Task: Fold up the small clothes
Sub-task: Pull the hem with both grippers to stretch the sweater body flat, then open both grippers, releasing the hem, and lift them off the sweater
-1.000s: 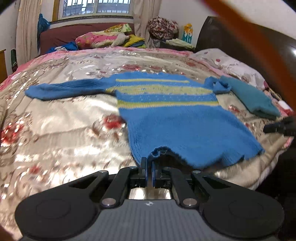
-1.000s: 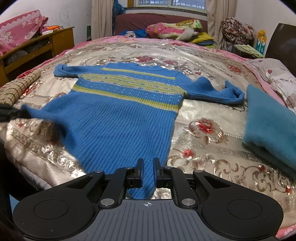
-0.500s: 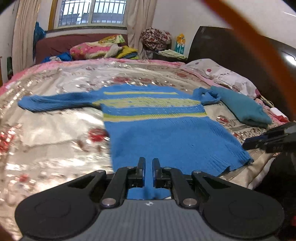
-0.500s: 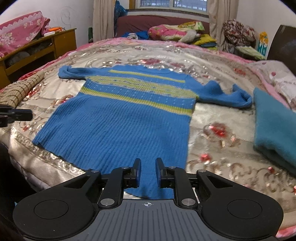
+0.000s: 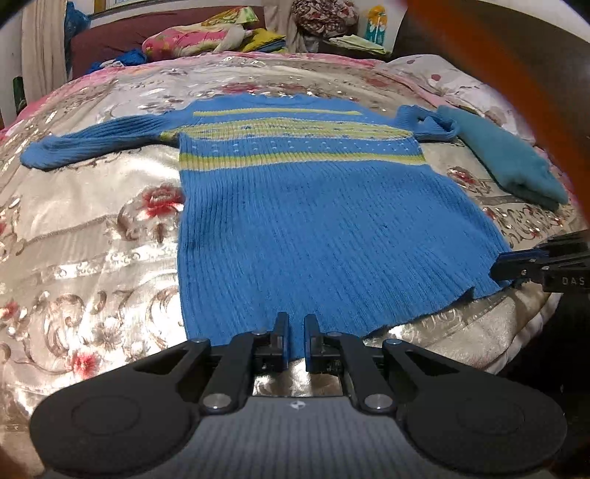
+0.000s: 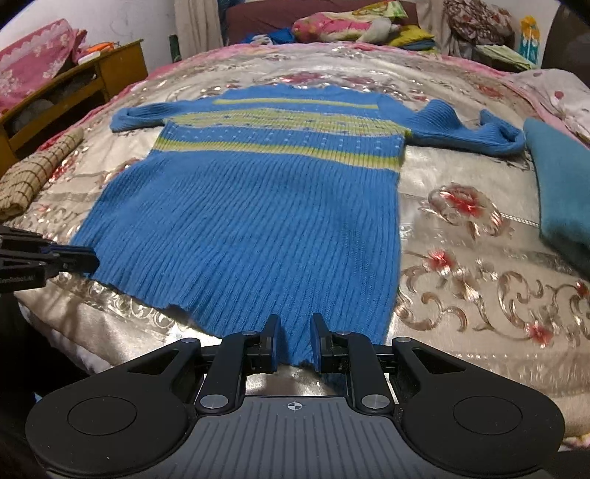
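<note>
A small blue knit sweater (image 5: 306, 221) with yellow-green stripes lies flat on the bed, sleeves spread to both sides; it also shows in the right wrist view (image 6: 258, 221). My left gripper (image 5: 294, 324) sits at the hem's left corner, its jaws slightly apart around the hem edge. My right gripper (image 6: 295, 329) sits at the hem's right corner, its jaws a little apart with hem fabric between them. Each gripper shows in the other's view, at the hem corners (image 5: 531, 263) (image 6: 48, 259).
The bed has a shiny floral bedspread (image 5: 92, 239). A folded teal garment (image 5: 509, 162) lies right of the sweater. A checked rolled cloth (image 6: 37, 173) lies at the left bed edge. A wooden cabinet (image 6: 92, 84) stands left. Pillows and clothes (image 6: 343, 25) are piled at the far end.
The lifted, bunched hem has been laid flat and the sweater pulled toward the bed's near edge. Both grippers have lowered and their jaws have opened slightly.
</note>
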{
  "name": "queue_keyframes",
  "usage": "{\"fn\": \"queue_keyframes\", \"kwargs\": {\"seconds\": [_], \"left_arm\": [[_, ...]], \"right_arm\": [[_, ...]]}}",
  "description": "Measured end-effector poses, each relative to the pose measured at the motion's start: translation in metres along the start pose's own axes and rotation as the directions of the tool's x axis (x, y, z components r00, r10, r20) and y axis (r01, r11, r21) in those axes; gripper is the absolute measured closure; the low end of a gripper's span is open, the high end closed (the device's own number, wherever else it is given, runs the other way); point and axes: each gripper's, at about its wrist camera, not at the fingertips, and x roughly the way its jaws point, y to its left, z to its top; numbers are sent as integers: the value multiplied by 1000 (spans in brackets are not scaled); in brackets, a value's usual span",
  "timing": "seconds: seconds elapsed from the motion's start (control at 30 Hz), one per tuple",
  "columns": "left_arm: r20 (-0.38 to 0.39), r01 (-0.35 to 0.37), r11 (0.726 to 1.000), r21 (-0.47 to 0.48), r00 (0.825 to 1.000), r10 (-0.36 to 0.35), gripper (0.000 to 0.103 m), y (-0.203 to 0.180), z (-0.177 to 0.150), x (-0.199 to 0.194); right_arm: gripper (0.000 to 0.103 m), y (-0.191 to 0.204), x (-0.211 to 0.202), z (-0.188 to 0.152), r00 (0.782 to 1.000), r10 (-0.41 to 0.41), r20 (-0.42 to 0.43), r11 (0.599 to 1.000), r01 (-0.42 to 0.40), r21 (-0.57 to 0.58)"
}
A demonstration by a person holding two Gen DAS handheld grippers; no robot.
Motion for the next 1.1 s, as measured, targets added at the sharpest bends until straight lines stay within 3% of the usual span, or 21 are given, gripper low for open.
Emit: {"fn": "queue_keyframes", "kwargs": {"seconds": [0.2, 0.33, 0.5, 0.67, 0.97, 1.1], "left_arm": [[46, 24, 1000, 7, 999, -25, 83, -14, 22, -4], [32, 35, 999, 6, 999, -35, 82, -19, 31, 12], [-23, 25, 1000, -13, 999, -26, 82, -24, 26, 28], [-31, 3, 1000, 5, 1000, -3, 82, -33, 27, 27], [-10, -31, 996, 84, 999, 32, 71, -53, 41, 36], [-3, -40, 997, 70, 999, 40, 69, -55, 46, 44]], "right_arm": [[84, -3, -8, 4, 998, 12, 64, 999, -15, 41], [81, -5, 5, 2, 999, 9, 32, 996, -12, 86], [80, -1, 10, 2, 1000, -4, 23, 999, 3, 46], [80, 0, 2, 8, 998, -6, 57, 999, 3, 45], [77, -2, 3, 16, 997, -26, 75, 998, 21, 64], [76, -1, 14, 22, 998, -32, 49, 997, 29, 67]]}}
